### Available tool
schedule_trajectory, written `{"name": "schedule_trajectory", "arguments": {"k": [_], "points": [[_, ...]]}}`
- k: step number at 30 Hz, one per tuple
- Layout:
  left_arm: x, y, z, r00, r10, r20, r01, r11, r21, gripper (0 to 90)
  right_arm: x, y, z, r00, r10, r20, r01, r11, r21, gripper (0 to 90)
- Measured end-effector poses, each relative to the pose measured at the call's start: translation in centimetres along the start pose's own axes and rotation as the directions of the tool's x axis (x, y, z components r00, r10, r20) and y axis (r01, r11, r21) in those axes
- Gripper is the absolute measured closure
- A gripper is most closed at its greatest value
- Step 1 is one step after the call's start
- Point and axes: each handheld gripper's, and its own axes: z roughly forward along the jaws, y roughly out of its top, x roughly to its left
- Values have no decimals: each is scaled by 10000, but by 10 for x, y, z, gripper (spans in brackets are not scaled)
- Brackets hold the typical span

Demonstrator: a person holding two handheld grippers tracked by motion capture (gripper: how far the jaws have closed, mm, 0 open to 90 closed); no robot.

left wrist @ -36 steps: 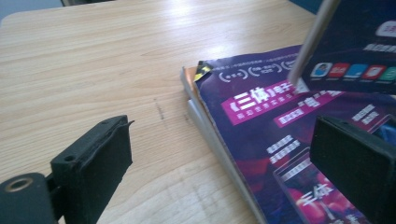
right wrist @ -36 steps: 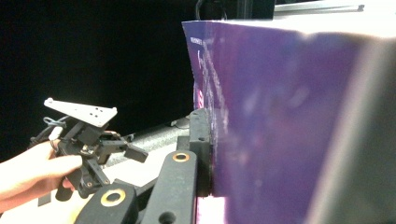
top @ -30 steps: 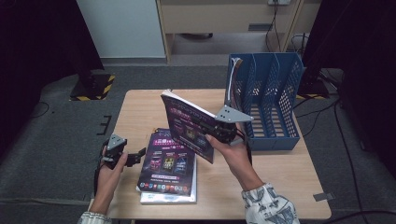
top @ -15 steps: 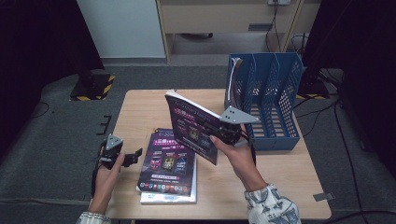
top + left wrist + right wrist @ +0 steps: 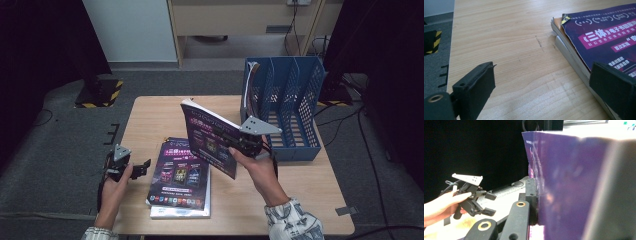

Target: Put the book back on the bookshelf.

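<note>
My right gripper [image 5: 236, 145] is shut on the edge of a purple magazine [image 5: 207, 135] and holds it tilted in the air over the table's middle. In the right gripper view its cover [image 5: 569, 190] stands pressed against the black jaw. Below it a stack of similar magazines [image 5: 180, 180] lies flat on the wooden table [image 5: 150, 120]. My left gripper [image 5: 142, 167] rests open at the table's left edge, just left of the stack. In the left gripper view the jaws stand wide apart over bare wood, and the stack [image 5: 604, 37] lies beside the right jaw.
A blue file rack [image 5: 295, 107] with several compartments stands at the table's back right. A curved magazine [image 5: 250, 82] leans in its leftmost compartment. Dark floor surrounds the table, and a cabinet [image 5: 240, 20] stands behind it.
The held magazine has shifted slightly to the right and turned a little. The left gripper has stayed about where it was.
</note>
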Motion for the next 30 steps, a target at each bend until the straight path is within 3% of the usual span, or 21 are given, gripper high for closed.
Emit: {"name": "schedule_trajectory", "arguments": {"k": [11, 19, 30], "points": [[5, -3, 2, 9995, -3, -318, 13, 9995, 300, 62, -1, -2, -7, 10000, 0, 78, 0, 10000, 29, 826], [9, -11, 9, 9991, 31, -417, 11, 9951, 987, 67, -1, -3, -11, 9999, 7, 117, -8, 10000, 66, 826], [13, -14, 11, 9981, 11, -617, 68, 9918, 1276, 67, -4, -6, -29, 9997, 18, 248, -21, 9999, 140, 826]]}}
